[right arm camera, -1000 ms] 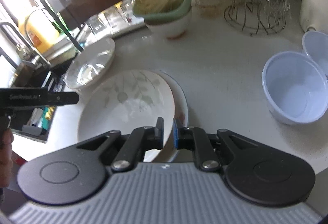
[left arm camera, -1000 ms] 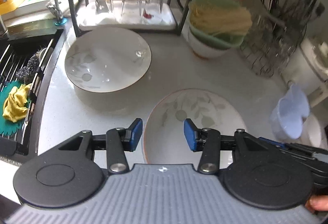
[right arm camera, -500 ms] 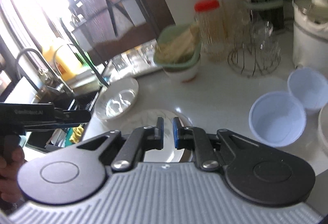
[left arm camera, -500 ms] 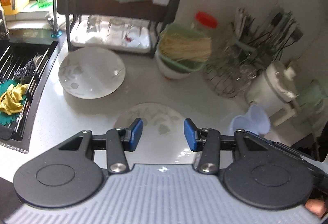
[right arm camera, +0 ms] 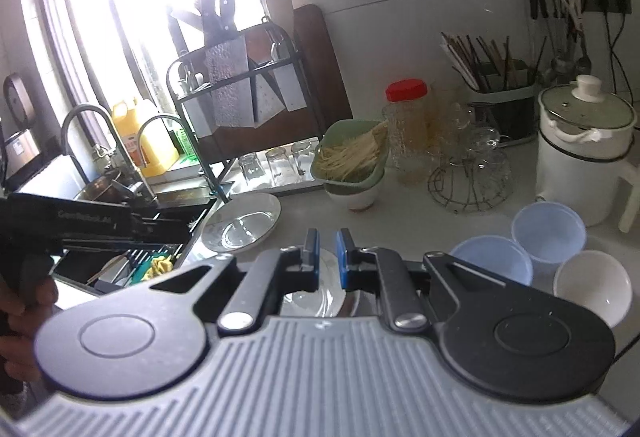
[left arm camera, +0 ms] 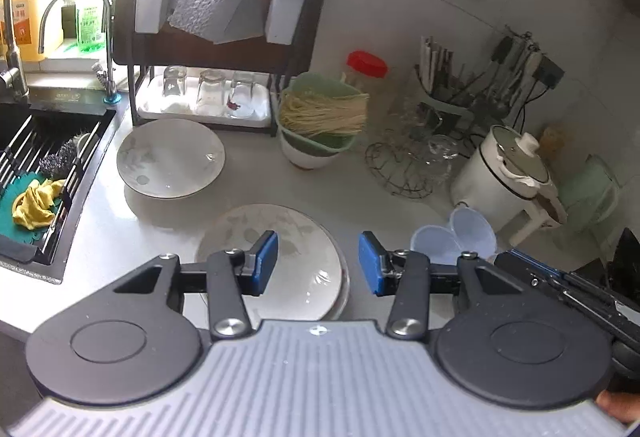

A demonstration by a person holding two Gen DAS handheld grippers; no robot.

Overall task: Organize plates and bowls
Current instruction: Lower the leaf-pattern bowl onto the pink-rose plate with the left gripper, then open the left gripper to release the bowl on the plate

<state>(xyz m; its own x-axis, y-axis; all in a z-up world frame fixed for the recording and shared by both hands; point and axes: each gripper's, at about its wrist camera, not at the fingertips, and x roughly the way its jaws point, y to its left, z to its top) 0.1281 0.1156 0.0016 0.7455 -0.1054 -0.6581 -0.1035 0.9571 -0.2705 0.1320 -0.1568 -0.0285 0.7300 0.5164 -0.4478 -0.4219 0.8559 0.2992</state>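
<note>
Two leaf-patterned plates are stacked point(left arm camera: 296, 237) at the front of the white counter. A third plate point(left arm camera: 172, 157) lies by the sink. My left gripper point(left arm camera: 318, 263) hovers above the stack, open and holding nothing. My right gripper point(right arm camera: 328, 257) is also raised over the stack point(right arm camera: 316, 301), shut, with nothing between its pads. To the right stand two pale blue bowls point(right arm camera: 492, 265) point(right arm camera: 548, 229) and a white bowl point(right arm camera: 592, 285). A green bowl of noodles point(left arm camera: 320, 117) sits on a white bowl further back.
A sink point(left arm camera: 40, 165) with a yellow cloth is at the left. At the back stands a dark dish rack point(left arm camera: 208, 37) with upturned glasses. A wire glass holder point(left arm camera: 408, 165), a white lidded pot point(left arm camera: 504, 173) and a utensil caddy point(right arm camera: 500, 93) crowd the right.
Both grippers have risen and drawn back from the stacked plates, so more of the kitchen shows. Neither gripper's jaws have changed, and the plates have not moved.
</note>
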